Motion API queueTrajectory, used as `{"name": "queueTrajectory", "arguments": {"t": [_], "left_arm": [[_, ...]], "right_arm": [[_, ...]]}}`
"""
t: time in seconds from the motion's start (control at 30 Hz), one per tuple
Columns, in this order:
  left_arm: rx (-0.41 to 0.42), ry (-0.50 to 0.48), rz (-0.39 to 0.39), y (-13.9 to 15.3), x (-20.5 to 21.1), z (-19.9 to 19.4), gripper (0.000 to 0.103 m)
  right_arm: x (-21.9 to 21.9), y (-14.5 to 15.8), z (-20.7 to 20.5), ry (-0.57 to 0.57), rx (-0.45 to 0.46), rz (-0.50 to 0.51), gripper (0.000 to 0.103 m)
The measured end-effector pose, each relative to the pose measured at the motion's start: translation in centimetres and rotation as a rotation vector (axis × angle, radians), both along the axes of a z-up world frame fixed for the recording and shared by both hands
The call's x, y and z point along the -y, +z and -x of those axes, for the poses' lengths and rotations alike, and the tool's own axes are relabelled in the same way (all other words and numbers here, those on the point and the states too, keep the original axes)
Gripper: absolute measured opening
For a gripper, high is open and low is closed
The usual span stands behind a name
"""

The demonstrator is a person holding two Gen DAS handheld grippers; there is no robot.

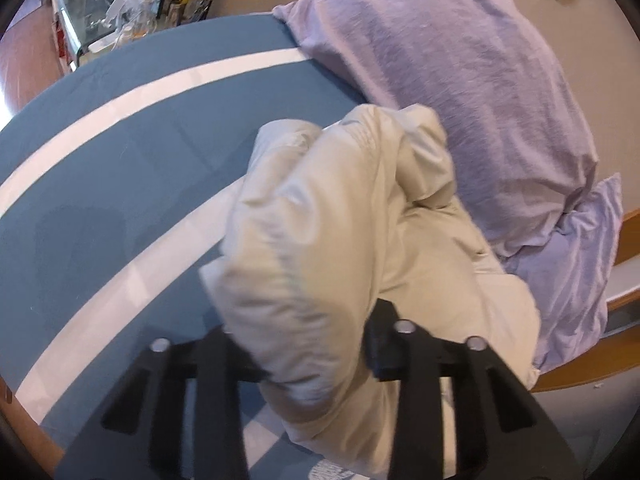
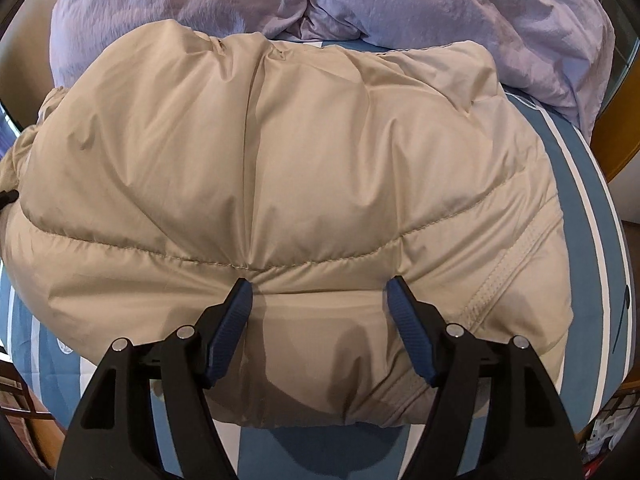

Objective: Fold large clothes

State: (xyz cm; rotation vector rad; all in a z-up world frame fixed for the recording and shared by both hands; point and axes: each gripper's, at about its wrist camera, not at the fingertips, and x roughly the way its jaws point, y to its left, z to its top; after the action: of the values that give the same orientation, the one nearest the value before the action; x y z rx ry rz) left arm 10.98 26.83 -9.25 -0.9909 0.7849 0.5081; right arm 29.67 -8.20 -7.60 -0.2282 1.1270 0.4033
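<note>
The beige puffer jacket [image 2: 280, 184] is lying bunched on the near part of the bed [image 1: 120, 128], with the left tool [image 1: 316, 364] pinching a thick fold of it and the right tool [image 2: 318, 320] hovering wide apart over its quilted back, gripping nothing. The slick, puffy fabric is likely threatening to slide from that narrow pinch or spring back open. Lavender pillows [image 1: 460, 80] are sitting at the far end of the blue-and-white striped sheet, a cluttered shelf [image 1: 104, 20] beyond.

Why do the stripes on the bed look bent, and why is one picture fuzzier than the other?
Left wrist view: the wide lens bows the white stripe on the bed cover, and the beige jacket is smeared by motion blur. Right wrist view: sharp, stitching on the jacket is crisp, soft daylight, a dark shadow under the right hand-held gripper.
</note>
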Motion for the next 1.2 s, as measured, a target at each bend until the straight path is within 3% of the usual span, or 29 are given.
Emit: {"name": "queueTrajectory", "arguments": {"t": [0.2,0.37,0.7,0.9,1.2], "left_arm": [[0.087,-0.045,-0.038,3.6,1.5,-0.8,0.025],[0.2,-0.138,-0.082,8.1,4.3,-2.3,0.024],[0.357,-0.412,-0.147,15.6,14.2,-6.2,0.023],[0.387,-0.581,-0.149,16.9,20.4,-8.0,0.023],[0.311,-0.756,-0.164,15.3,27.7,-12.0,0.024]], "right_arm": [[-0.2,-0.1,0.1,0.007,-0.003,0.007,0.073],[-0.4,0.0,0.0,0.009,-0.002,0.007,0.073],[-0.6,0.0,0.2,0.017,0.006,0.004,0.073],[-0.4,0.1,0.1,0.023,0.008,-0.011,0.073],[0.6,0.7,0.2,0.057,-0.001,-0.068,0.073]]}}
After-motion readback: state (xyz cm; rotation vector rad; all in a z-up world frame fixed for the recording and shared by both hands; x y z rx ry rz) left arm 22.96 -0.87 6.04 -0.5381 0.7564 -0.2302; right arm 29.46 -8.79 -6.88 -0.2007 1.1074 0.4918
